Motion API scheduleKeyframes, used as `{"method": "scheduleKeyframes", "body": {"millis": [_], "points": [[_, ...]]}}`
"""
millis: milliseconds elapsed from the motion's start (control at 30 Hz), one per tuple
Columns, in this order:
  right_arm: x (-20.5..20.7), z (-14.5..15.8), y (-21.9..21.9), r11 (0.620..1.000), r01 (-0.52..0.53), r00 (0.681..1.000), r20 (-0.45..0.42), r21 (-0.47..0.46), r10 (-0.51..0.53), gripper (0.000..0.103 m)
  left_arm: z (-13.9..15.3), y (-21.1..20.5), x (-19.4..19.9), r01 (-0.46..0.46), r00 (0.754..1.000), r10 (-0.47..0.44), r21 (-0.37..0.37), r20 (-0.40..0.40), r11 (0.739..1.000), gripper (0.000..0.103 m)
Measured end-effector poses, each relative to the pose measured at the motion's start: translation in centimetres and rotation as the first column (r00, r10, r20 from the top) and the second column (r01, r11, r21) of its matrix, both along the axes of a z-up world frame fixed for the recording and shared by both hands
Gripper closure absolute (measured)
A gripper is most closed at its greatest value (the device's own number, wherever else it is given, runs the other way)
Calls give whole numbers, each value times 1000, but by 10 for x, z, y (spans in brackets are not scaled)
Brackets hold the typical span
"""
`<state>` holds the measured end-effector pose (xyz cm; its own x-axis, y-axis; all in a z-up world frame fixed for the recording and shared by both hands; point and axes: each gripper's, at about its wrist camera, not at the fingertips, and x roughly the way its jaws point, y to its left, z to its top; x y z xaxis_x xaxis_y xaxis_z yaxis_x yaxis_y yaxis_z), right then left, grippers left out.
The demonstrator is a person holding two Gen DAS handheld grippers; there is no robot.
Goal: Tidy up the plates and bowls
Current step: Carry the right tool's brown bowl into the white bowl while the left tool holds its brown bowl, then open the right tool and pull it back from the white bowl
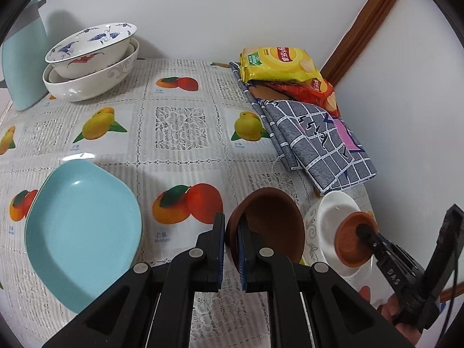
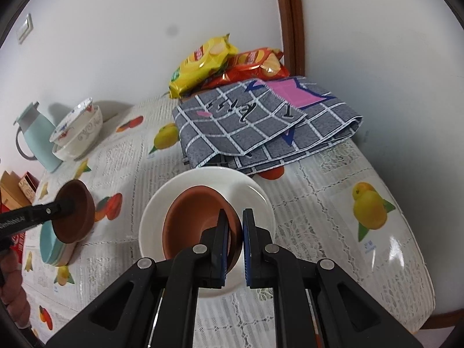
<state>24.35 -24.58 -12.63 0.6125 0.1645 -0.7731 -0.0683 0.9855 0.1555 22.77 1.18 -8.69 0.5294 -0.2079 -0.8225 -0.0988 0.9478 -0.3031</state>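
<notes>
Bench (image 2: pixel 333 203) crowded. Left gripper (image 1: pixel 231 246) clamps the dark brown bowl (image 1: pixel 269 220) by its rim, blue plate (image 1: pixel 84 232) to its left. Right gripper (image 2: pixel 234 246) pinches the terracotta bowl (image 2: pixel 197 217) over the white plate (image 2: pixel 255 194). One-sided rim grips: bowls may pivot, slip, chip plates.

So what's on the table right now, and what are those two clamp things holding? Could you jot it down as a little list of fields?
left hand-held gripper: shut on the rim of a dark brown bowl
right hand-held gripper: shut on the rim of an orange-brown bowl, over a white plate
blue plates: stacked near the left gripper
far corner: patterned bowls nested, beside a pale blue jug
by the wall: chip bags on a folded checked cloth
</notes>
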Motion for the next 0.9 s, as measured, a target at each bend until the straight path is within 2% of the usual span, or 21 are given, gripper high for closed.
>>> {"method": "scheduleKeyframes", "body": {"millis": [233,500,667,800,900], "points": [[14,-19,10,999,-23,999,-49,-43,21,94,-3,2,5,8,1000,-8,-10,-5,1000,95],[25,-25,15,998,-29,997,-80,-63,24,94,-6,6,7,10,1000,-10,-16,-9,1000,95],[30,-28,18,995,-29,994,-103,-96,19,94,-7,7,8,9,1000,-9,-38,-16,999,95],[33,-30,26,983,-47,993,-114,-175,27,94,-8,7,8,13,1000,-14,-35,-17,999,95],[35,-33,29,983,-63,990,-134,-173,40,93,-7,7,7,15,1000,-15,-33,-19,999,95]]}}
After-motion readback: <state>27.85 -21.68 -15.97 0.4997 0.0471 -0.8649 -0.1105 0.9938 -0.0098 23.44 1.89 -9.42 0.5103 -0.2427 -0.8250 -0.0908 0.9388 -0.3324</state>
